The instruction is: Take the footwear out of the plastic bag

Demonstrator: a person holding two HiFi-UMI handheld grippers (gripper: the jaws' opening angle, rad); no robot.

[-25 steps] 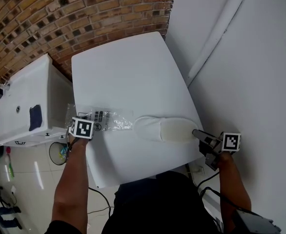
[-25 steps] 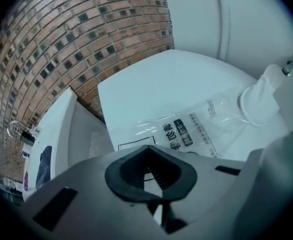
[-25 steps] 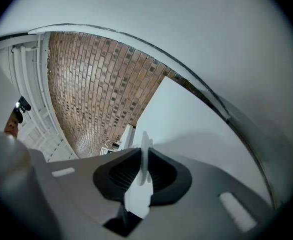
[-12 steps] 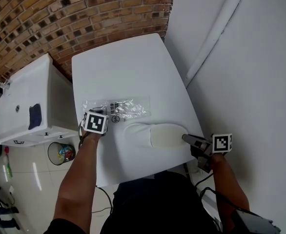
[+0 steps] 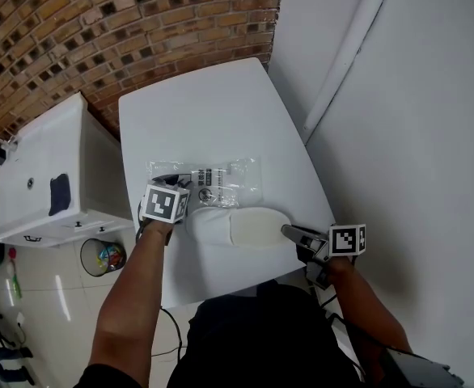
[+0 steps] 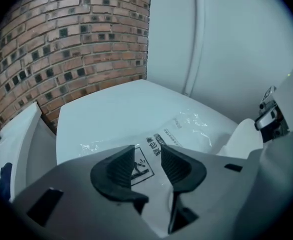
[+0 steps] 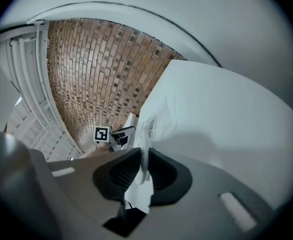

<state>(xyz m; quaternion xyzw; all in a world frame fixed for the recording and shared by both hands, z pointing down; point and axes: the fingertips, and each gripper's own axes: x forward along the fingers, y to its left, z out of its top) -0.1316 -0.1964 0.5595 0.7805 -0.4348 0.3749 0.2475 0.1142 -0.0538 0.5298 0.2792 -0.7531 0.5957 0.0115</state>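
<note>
- The plastic bag [image 5: 221, 178], clear with black print, lies flat and crumpled near the middle of the white table [image 5: 213, 103].
- The white slipper [image 5: 221, 225] is out of the bag. It lies on the table just beside the bag's edge on the person's side, sole down and open top up.
- The left gripper [image 6: 147, 156] hangs above the bag's near left corner and tilts down at it. Its fingers [image 6: 115, 173] have just been opening and stand wide apart. Nothing is pinched between them; only the bag's printed panel shows through the gap.
- The right gripper [image 5: 289, 233] is at the slipper's heel end, the end farthest from the bag's left corner. Its fingers [image 7: 117, 176] are nearly together, clamped on the slipper's thin white edge.
- Beyond the bag, past the table's far end, stands a brick wall [image 5: 99, 23].
</note>
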